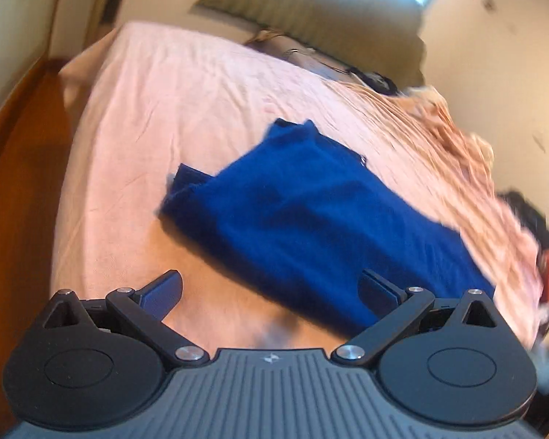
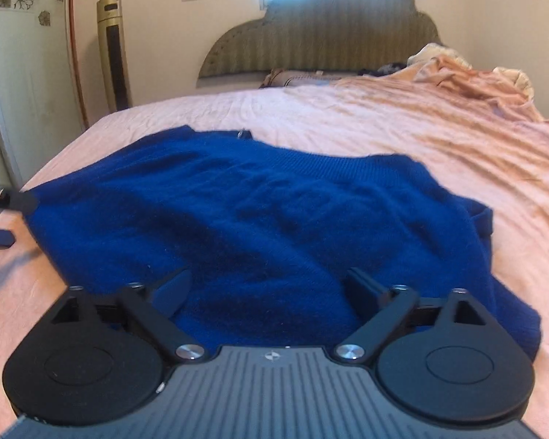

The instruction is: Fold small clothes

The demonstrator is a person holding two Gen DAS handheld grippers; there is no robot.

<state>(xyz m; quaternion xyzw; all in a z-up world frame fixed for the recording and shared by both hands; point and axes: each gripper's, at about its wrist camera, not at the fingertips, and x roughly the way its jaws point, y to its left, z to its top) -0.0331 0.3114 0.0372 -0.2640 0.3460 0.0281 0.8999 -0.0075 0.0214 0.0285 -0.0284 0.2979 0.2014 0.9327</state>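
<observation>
A dark blue knit garment (image 1: 311, 212) lies partly folded on the pink bedsheet (image 1: 157, 117). In the left wrist view my left gripper (image 1: 271, 292) is open above the sheet beside the garment's near edge, its right finger over the blue cloth, nothing held. In the right wrist view the blue garment (image 2: 256, 212) spreads wide in front of my right gripper (image 2: 267, 289), which is open low over the cloth's near part, holding nothing. At the far left of that view the left gripper's fingers (image 2: 22, 199) show at the garment's edge.
A padded olive headboard (image 2: 318, 40) and a pillow (image 2: 300, 78) stand at the bed's far end. A crumpled peach blanket (image 2: 457, 117) covers the right side. A wooden bed frame (image 1: 18, 190) runs along the left. A gold tower fan (image 2: 113, 51) stands by the wall.
</observation>
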